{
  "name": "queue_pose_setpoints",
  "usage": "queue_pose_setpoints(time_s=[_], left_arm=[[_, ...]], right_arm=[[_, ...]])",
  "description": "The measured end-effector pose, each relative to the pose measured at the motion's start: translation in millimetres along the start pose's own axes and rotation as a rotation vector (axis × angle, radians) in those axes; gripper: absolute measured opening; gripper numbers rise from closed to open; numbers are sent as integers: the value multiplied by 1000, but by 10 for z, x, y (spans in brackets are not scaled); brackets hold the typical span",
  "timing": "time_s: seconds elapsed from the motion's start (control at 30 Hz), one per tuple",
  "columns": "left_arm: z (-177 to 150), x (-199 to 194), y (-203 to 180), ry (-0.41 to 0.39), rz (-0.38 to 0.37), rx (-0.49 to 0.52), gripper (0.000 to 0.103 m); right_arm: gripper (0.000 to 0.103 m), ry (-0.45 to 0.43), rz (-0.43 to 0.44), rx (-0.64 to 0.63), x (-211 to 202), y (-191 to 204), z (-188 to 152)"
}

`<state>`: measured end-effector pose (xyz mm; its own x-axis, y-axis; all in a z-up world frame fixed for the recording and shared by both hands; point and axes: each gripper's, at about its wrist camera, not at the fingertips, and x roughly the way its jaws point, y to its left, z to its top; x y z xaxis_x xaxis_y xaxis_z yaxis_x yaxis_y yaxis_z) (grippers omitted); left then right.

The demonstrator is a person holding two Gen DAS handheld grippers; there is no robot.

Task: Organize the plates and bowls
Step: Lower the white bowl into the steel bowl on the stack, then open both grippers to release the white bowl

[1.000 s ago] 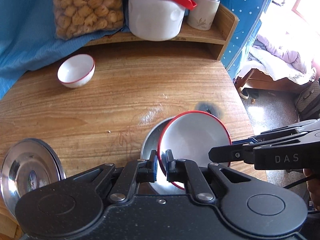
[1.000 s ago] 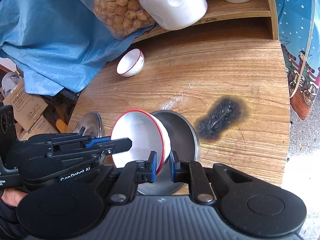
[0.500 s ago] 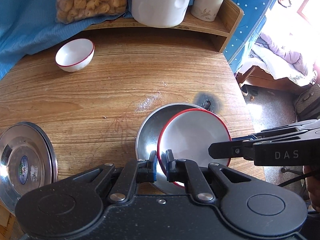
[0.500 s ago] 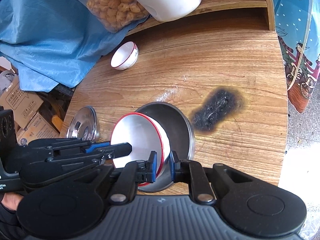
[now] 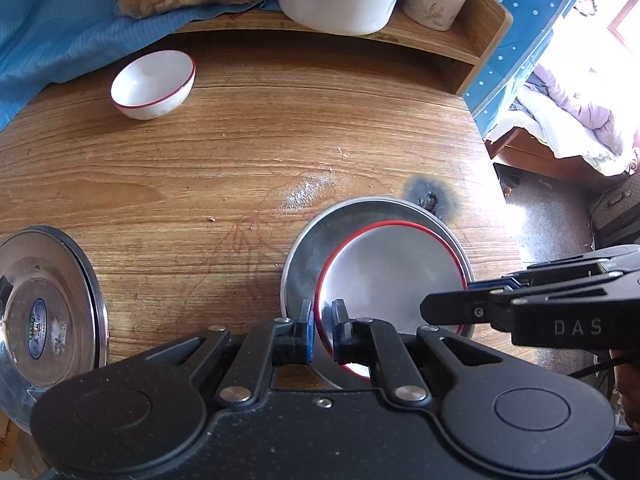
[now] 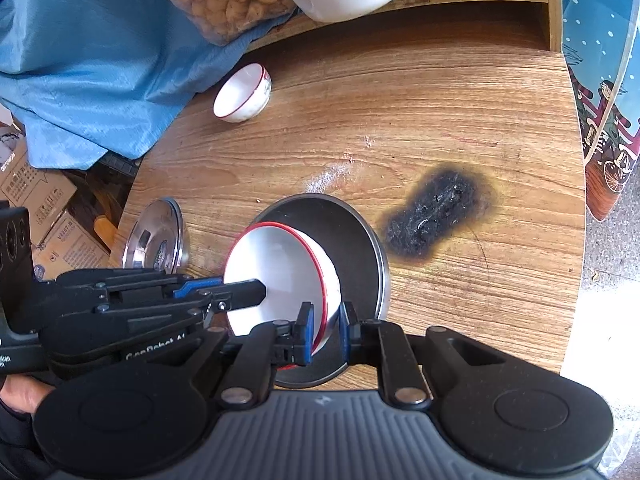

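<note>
A large white bowl with a red rim (image 5: 388, 276) (image 6: 280, 276) is over a steel plate (image 5: 312, 248) (image 6: 360, 256) near the table's front edge. I cannot tell whether it touches the plate. My left gripper (image 5: 322, 328) is shut on the bowl's near-left rim and shows at the left in the right wrist view (image 6: 248, 294). My right gripper (image 6: 325, 332) is shut on the opposite rim and reaches in from the right in the left wrist view (image 5: 448, 304). A small white red-rimmed bowl (image 5: 154, 78) (image 6: 244, 94) stands at the back left. A second steel plate (image 5: 48, 312) (image 6: 158, 238) lies at the left edge.
A black burn mark (image 6: 436, 212) scars the wooden table (image 5: 240, 152) to the right of the plate. A raised shelf (image 5: 452, 40) at the back carries a snack bag, a white jug and a cup. Blue cloth (image 6: 80, 60) drapes the back left. Cardboard boxes lie below the left edge.
Both grippers keep their grip on the large bowl. The bowl has come down closer over the steel plate, and more of the plate now shows behind it.
</note>
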<state>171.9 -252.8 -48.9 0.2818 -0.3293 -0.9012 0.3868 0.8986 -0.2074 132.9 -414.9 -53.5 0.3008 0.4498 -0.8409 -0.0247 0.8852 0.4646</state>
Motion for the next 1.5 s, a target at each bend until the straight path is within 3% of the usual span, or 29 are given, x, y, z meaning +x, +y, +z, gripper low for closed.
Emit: queue_pose_setpoints(time_s=[0.27, 0.6, 0.77, 1.1, 1.27, 1.33, 1.4, 1.5], left_arm=[[75, 91, -12, 35, -7, 17, 9], [92, 155, -34, 71, 3, 35, 11], [89, 137, -16, 71, -10, 26, 12], [173, 20, -2, 34, -38, 51, 29], [220, -45, 8, 14, -41, 55, 32], [243, -88, 25, 7, -57, 40, 38], [281, -140, 35, -8, -66, 26, 60], [338, -275, 48, -55, -53, 27, 67]], right_arm=[[18, 17, -59, -48, 41, 61, 56], [24, 33, -59, -55, 75, 59, 84], [32, 16, -54, -57, 57, 62, 101], [33, -29, -60, -50, -19, 81, 78], [33, -53, -64, -40, -82, 75, 71], [33, -70, -69, -31, -140, 81, 62], [34, -95, -82, -21, -221, 91, 65], [36, -137, -95, 2, -349, 79, 99]])
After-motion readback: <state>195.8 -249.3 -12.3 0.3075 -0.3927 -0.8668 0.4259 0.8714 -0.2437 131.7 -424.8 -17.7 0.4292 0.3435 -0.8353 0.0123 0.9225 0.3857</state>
